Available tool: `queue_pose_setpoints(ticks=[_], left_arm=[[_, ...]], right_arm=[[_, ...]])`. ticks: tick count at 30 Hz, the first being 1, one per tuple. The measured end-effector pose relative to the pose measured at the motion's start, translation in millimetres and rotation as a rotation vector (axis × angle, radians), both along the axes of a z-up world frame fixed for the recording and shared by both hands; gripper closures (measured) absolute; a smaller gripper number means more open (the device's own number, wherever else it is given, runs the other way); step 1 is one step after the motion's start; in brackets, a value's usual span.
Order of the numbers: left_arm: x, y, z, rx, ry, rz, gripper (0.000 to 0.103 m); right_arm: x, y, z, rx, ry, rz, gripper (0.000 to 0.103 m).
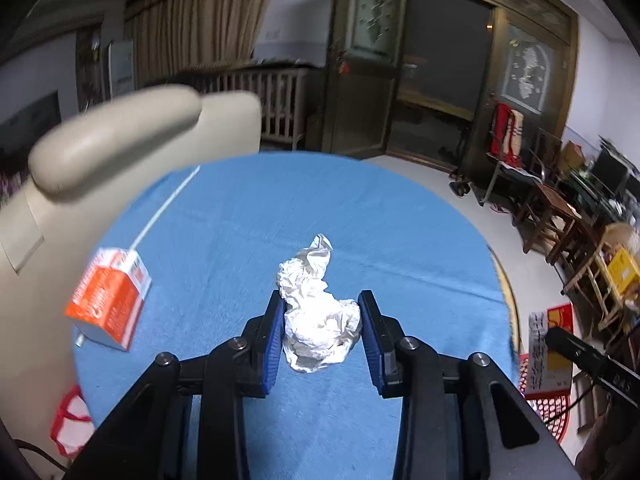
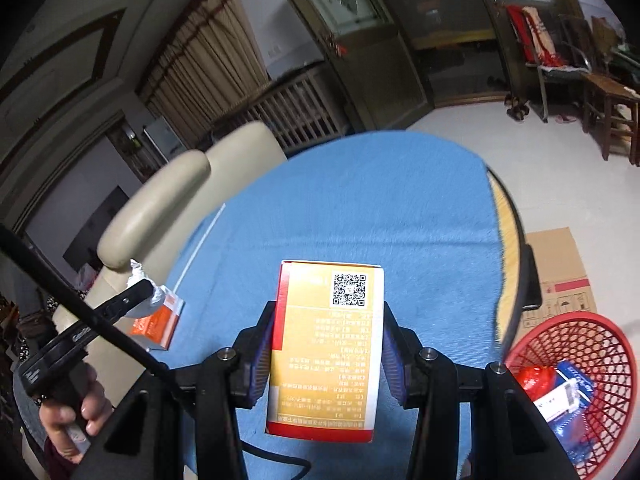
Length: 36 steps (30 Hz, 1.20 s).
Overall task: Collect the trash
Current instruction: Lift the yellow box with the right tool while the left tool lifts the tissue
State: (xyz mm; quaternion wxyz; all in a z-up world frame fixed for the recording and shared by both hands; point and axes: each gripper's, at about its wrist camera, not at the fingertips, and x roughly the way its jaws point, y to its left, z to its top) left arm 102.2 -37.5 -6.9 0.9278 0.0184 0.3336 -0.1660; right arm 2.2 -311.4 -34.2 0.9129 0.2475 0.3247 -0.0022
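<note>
Crumpled paper [image 1: 320,312]: a white wad between the blue pads of the left gripper [image 1: 322,332], over the middle of the blue cloth [image 1: 360,220]. Both pads touch its flanks, so I judge it pinched; whether it is lifted off the cloth I cannot tell.
Paper handling: likely very light and soft; it will squash rather than slip. The fat lower lump is the place to hold, not the loose tail pointing away.
Yellow box [image 2: 326,344]: a printed carton with a QR code, clamped by its long sides in the right gripper [image 2: 326,356], over the near part of the cloth.
Box handling: probably light, thin card; stiff along the edges, but the broad faces may buckle under a hard squeeze.
Orange carton [image 1: 110,300]: lies free near the cloth's left edge, beside the beige chair [image 1: 120,144]; its narrow sides look the best hold.
Red basket [image 2: 568,392]: beyond the table's right edge, already holding wrappers.
</note>
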Motion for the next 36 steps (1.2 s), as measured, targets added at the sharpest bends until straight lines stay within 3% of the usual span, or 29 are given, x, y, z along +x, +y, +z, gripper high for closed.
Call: queue_pose_setpoints(ticks=[9, 16, 36], left_arm=[[-61.8, -25.9, 35.6, 0.097, -0.176, -0.048, 0.065], [-103.1, -41.3, 54.2, 0.139, -0.251, -0.078, 0.065], [-129.5, -52.9, 63.5, 0.21, -0.342, -0.088, 0.064]], right_arm=[[-52.1, 3.1, 39.7, -0.041, -0.123, -0.024, 0.053], [-79.8, 2.8, 51.6, -0.05, -0.166, -0.045, 0.053], [-98.3, 1.4, 61.7, -0.047, -0.222, -0.053, 0.053]])
